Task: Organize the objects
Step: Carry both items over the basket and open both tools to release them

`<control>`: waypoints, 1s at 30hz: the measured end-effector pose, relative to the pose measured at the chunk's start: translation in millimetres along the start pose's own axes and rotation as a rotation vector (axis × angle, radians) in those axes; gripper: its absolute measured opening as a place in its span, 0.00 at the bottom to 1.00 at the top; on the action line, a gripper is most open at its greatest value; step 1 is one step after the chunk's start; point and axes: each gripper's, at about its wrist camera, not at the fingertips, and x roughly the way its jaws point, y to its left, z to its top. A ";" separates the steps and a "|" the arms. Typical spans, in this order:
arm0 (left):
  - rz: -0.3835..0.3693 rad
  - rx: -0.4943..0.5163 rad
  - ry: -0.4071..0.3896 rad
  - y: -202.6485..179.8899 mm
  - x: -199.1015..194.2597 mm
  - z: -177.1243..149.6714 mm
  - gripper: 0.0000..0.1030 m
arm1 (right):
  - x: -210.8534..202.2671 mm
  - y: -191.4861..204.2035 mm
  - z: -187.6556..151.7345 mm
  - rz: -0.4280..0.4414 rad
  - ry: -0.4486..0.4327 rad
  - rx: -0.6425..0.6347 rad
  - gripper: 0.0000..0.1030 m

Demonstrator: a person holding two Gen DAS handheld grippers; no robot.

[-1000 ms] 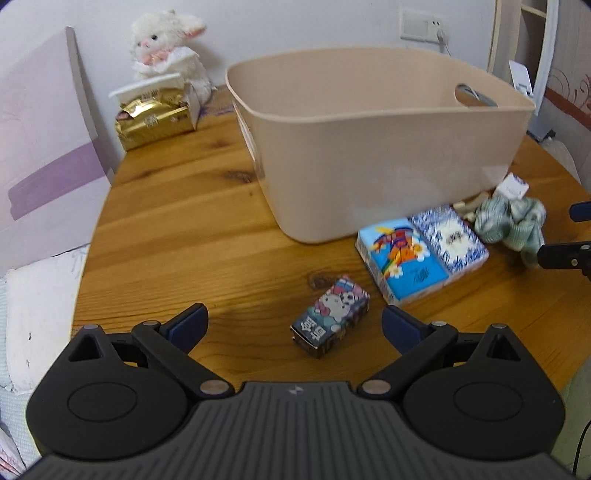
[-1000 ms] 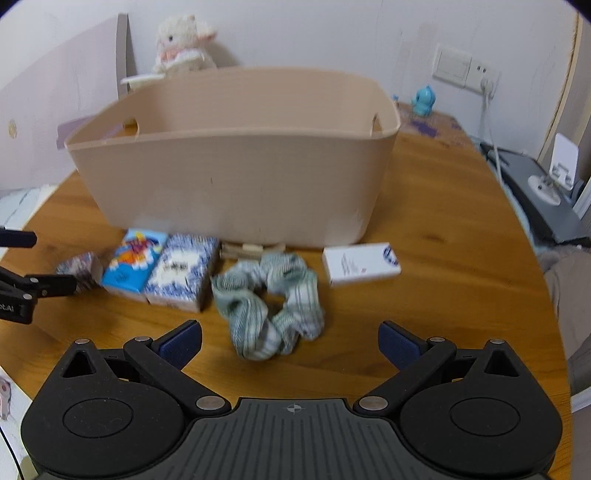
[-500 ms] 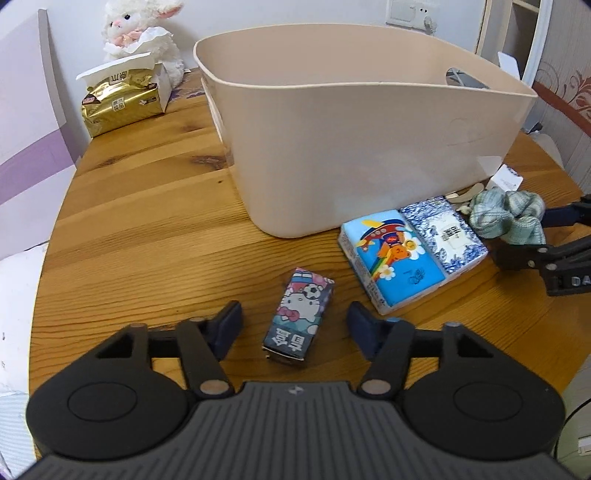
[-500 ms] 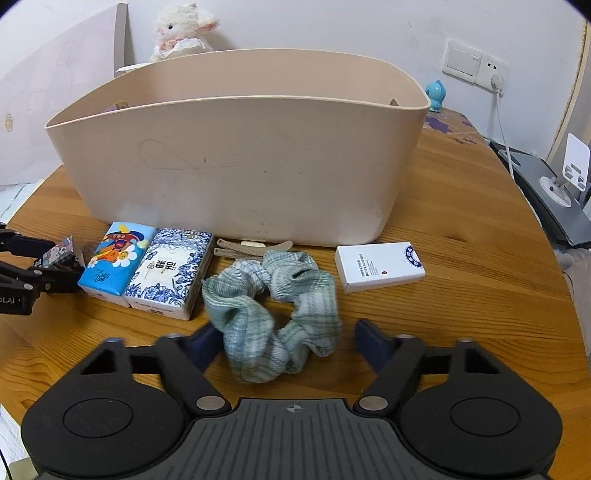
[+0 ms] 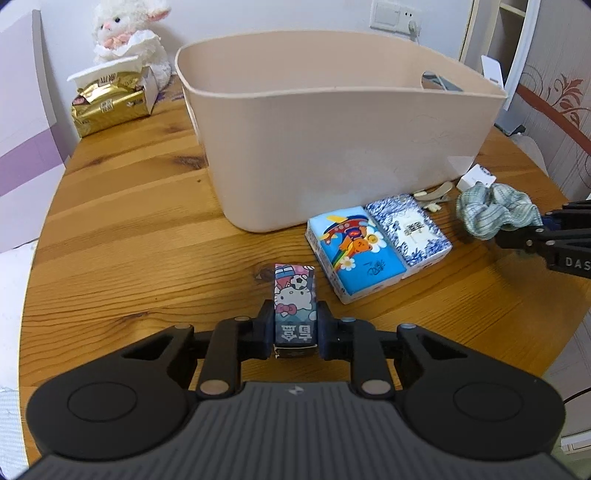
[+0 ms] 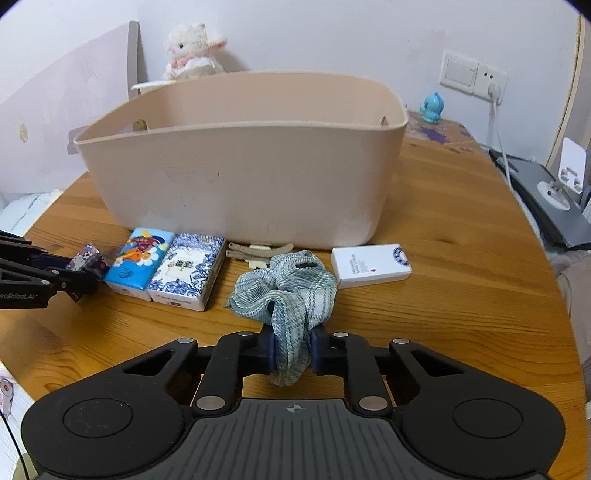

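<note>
My left gripper [image 5: 294,332] is shut on a small Hello Kitty tissue pack [image 5: 294,299] lying on the wooden table. My right gripper [image 6: 291,349] is shut on a green plaid scrunchie [image 6: 286,286], also seen in the left wrist view [image 5: 495,212]. A large beige bin [image 5: 332,122] [image 6: 240,155] stands behind, open at the top. Two tissue packs, one bright blue [image 5: 352,251] [image 6: 142,262] and one blue-and-white patterned [image 5: 408,230] [image 6: 188,267], lie side by side in front of the bin. A white box [image 6: 371,264] lies to the right.
Beige hair clips [image 6: 258,251] lie against the bin's front wall. A gold tissue box [image 5: 109,101] and a plush lamb [image 5: 125,29] sit at the table's far left. A blue figurine [image 6: 431,107] stands near the wall socket. The round table edge [image 6: 554,295] curves at the right.
Both grippers moved forward and closed: the left onto the Hello Kitty pack, the right onto the scrunchie. One second ago both were open and short of their objects.
</note>
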 end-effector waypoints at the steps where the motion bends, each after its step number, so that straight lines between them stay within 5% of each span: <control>1: 0.004 -0.002 -0.009 -0.4 -4.0 0.2 0.24 | -5.4 -1.1 0.6 0.001 -0.009 -0.001 0.15; 18: 0.037 0.000 -0.261 -6.1 -89.1 46.8 0.24 | -85.8 -23.9 51.8 -0.011 -0.230 0.004 0.15; 30: 0.093 0.008 -0.306 -14.5 -65.5 114.0 0.24 | -65.5 -23.2 114.0 -0.048 -0.293 0.001 0.15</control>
